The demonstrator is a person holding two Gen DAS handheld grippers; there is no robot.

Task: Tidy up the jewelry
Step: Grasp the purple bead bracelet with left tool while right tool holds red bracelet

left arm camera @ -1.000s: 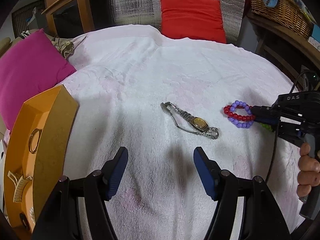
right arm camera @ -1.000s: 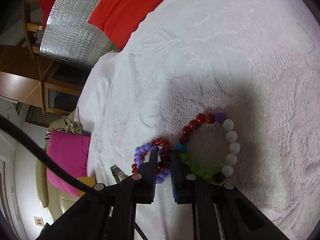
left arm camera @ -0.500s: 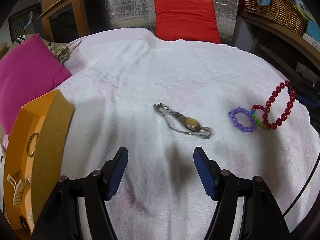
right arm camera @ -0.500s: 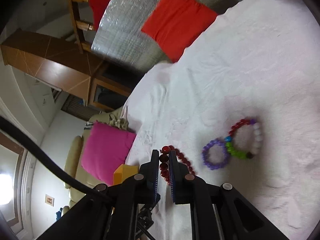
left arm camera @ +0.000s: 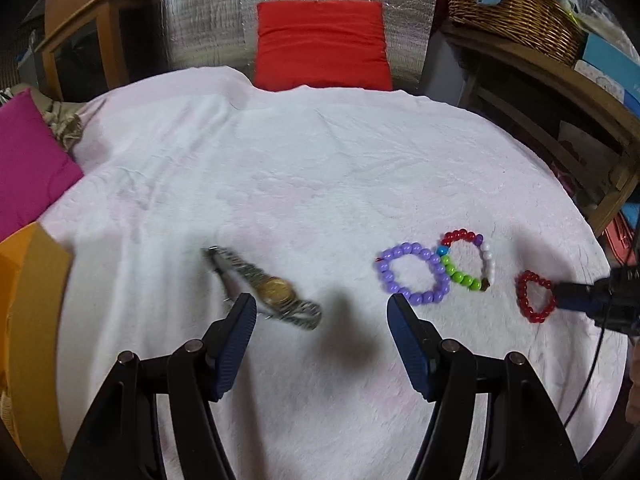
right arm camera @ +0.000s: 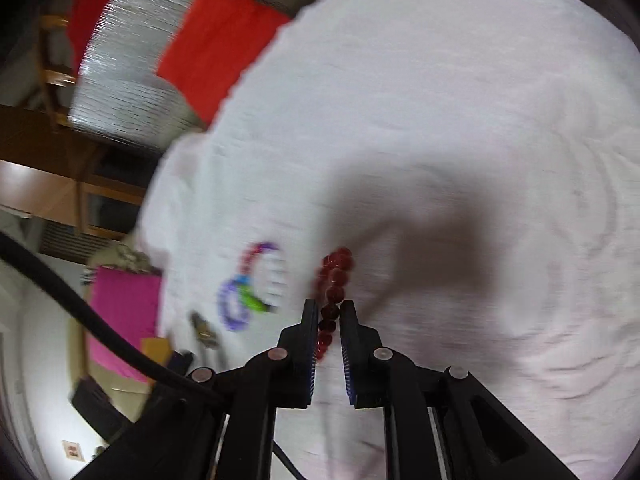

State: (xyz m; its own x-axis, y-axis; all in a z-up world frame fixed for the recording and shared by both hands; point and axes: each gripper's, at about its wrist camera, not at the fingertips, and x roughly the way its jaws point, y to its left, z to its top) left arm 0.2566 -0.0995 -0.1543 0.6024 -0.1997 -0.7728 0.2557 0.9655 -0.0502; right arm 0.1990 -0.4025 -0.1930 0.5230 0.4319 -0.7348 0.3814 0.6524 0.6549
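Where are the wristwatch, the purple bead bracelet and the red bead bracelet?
wristwatch (left arm camera: 274,290), left wrist view, on its gold dial.
purple bead bracelet (left arm camera: 442,280), left wrist view, on its right-hand beads.
red bead bracelet (right arm camera: 335,276), right wrist view, on beads beyond the fingertips.

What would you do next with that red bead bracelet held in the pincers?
Probably carry it across to the orange tray at the far left. The right gripper is clamped on the red bracelet, which dangles clear of the white cloth. The purple bracelet, multicoloured bracelet and watch lie unsorted, and the left gripper is open and empty.
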